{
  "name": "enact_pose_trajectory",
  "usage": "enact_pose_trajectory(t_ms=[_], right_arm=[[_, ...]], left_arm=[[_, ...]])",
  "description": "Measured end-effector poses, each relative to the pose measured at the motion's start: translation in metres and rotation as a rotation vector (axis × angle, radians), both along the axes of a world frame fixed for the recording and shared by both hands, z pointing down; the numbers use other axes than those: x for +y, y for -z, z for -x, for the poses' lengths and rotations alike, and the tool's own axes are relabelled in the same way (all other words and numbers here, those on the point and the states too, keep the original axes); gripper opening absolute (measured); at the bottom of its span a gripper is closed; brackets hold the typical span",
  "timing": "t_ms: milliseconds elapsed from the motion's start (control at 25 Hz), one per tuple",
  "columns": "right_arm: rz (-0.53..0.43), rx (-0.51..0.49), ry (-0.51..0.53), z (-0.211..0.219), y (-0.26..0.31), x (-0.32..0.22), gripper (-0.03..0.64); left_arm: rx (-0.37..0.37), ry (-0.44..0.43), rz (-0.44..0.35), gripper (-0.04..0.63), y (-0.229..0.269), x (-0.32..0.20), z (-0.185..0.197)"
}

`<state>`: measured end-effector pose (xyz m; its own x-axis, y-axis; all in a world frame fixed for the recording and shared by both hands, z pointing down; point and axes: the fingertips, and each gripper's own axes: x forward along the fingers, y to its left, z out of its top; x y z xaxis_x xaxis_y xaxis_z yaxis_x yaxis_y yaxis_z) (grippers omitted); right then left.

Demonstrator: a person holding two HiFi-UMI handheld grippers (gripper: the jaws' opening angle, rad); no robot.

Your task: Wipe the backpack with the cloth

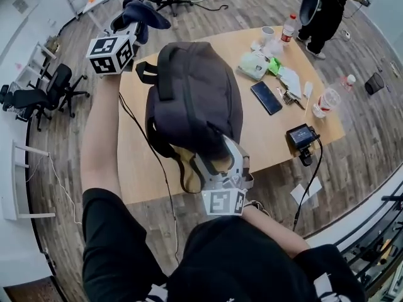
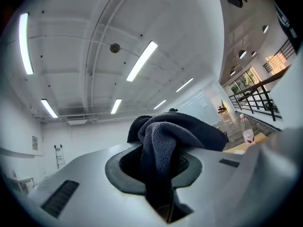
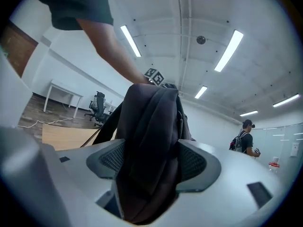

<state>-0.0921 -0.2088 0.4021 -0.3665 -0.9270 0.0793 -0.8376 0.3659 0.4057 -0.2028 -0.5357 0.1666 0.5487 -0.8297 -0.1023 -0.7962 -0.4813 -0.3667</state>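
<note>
A dark grey backpack (image 1: pixel 195 96) hangs lifted above the wooden table (image 1: pixel 277 137), close under my head. My right gripper (image 1: pixel 220 161) is under its near end, and a thick fold of the bag fills the space between its wide-set jaws. In the right gripper view that fold of the backpack (image 3: pixel 149 126) stands up between the pads of the right gripper (image 3: pixel 147 171), touching both. My left gripper (image 1: pixel 135 27) is raised high at the upper left, apart from the bag, and is shut on a dark blue cloth (image 1: pixel 141 14). In the left gripper view the bunched cloth (image 2: pixel 165 141) hangs out of the left gripper (image 2: pixel 163 178).
On the table's right half lie a black phone (image 1: pixel 266 97), a wipes pack (image 1: pixel 255 63), a cup (image 1: pixel 267 33), two bottles (image 1: pixel 288 27) and a small camera (image 1: pixel 301 136) with a cable. A person (image 1: pixel 324 8) stands beyond the table. Office chairs (image 1: pixel 50 93) stand at the left.
</note>
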Motion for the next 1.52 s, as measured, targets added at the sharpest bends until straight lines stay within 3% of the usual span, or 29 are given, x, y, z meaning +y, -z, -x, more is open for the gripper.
enact_pose_trajectory(t_ms=[200, 480, 600, 720, 840, 1000, 1120, 1240, 1360, 1400, 1520], right_arm=[[-0.018, 0.001, -0.019, 0.0, -0.001, -0.004, 0.322], [-0.018, 0.029, 0.013, -0.003, 0.001, -0.002, 0.319], [-0.004, 0.027, 0.016, -0.004, 0.005, -0.004, 0.31], [0.008, 0.004, 0.031, -0.007, 0.003, -0.007, 0.299], [0.043, -0.034, 0.023, -0.018, -0.001, -0.009, 0.275], [0.075, -0.06, -0.003, -0.037, -0.004, -0.016, 0.27], [0.089, -0.103, 0.018, -0.06, -0.009, -0.025, 0.272], [0.16, -0.251, 0.031, -0.093, -0.018, -0.041, 0.273], [0.182, -0.173, -0.002, -0.119, -0.019, -0.064, 0.264], [0.165, -0.133, -0.011, -0.125, -0.017, -0.078, 0.219], [0.126, -0.086, -0.048, -0.139, -0.008, -0.132, 0.055]], left_arm=[[-0.049, -0.054, 0.035, 0.087, -0.015, -0.059, -0.063], [-0.248, -0.197, 0.112, 0.087, -0.071, -0.088, -0.145], [-0.394, -0.336, 0.205, 0.087, -0.113, -0.076, -0.183], [-0.514, -0.49, 0.371, 0.087, -0.154, -0.053, -0.2], [-0.568, -0.52, 0.417, 0.087, -0.17, -0.042, -0.202], [-0.554, -0.416, 0.501, 0.087, -0.18, -0.046, -0.175], [-0.543, -0.248, 0.542, 0.087, -0.186, -0.043, -0.131], [-0.474, -0.044, 0.601, 0.087, -0.187, -0.027, -0.069], [-0.263, 0.26, 0.629, 0.087, -0.175, 0.014, 0.013], [-0.166, 0.339, 0.62, 0.087, -0.168, 0.035, 0.035], [0.099, 0.425, 0.572, 0.087, -0.158, 0.107, 0.061]])
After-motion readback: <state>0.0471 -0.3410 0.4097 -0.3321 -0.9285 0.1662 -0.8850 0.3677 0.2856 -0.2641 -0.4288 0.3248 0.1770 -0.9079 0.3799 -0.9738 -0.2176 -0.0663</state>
